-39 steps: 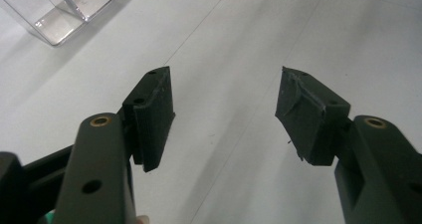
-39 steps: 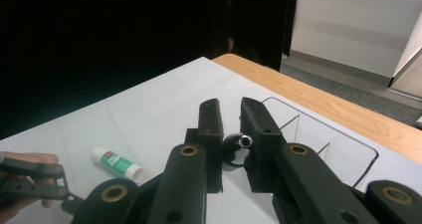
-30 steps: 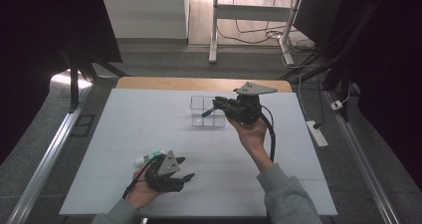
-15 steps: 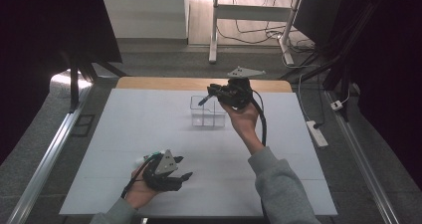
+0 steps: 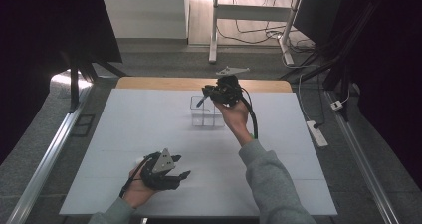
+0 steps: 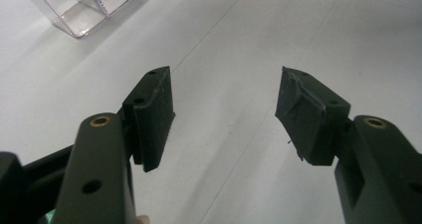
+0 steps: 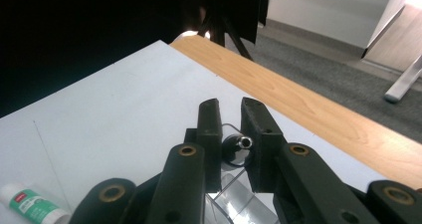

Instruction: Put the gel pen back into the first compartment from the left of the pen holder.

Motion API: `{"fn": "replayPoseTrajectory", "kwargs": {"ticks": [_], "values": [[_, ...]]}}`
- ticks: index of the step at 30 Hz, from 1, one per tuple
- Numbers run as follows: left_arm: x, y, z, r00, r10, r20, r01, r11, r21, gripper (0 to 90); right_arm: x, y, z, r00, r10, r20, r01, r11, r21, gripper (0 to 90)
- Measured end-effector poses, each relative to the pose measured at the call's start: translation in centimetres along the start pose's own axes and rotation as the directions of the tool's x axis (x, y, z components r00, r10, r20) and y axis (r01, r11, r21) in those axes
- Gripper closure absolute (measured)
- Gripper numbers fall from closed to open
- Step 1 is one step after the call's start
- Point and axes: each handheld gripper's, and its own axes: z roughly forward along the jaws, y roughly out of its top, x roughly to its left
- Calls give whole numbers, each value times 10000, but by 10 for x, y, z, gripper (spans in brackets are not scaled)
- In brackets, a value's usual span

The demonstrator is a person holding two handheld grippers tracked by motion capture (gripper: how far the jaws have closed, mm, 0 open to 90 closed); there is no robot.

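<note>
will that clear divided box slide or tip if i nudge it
Probably light: the clear box has thin walls. Sitting flat and low on the smooth white table, it would likely slide rather than tip. It looks rigid, possibly brittle.

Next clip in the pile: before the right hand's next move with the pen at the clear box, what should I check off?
1. Pen in grip: ok. The pen sits between the jaws of the right gripper, which have just been opening a little.
2. Pen above the clear box: ok. The box shows right below the jaws.
3. Which compartment the pen lines up with: cannot tell.
4. Left gripper out of the way: ok. It is open and empty, low over the table, apart from the box.
5. Glue stick out of the way: ok. It lies on the table, away from the box.
</note>
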Motion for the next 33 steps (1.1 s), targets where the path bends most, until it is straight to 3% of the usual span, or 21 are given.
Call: {"fn": "replayPoseTrajectory", "kwargs": {"ticks": [2, 8, 23, 33], "values": [[1, -1, -1, 10000, -30, -27, 30, 10000, -30, 390, -3, -4, 6, 9995, 282, -117, -282, 9996, 69, 623], [4, -2, -1, 9999, -101, -70, 101, 9999, -4, 390, -3, -16, 1, 9994, 343, -94, -344, 9993, -118, 532], [5, -2, -1, 9996, -218, -155, 218, 9998, -50, 390, -1, -53, -41, 9986, 174, -497, -192, 9991, -378, 495], [9, -4, -4, 9990, -391, -196, 389, 9992, -84, 390, 3, -88, -82, 9975, 57, -703, -75, 9996, -261, 481]]}}
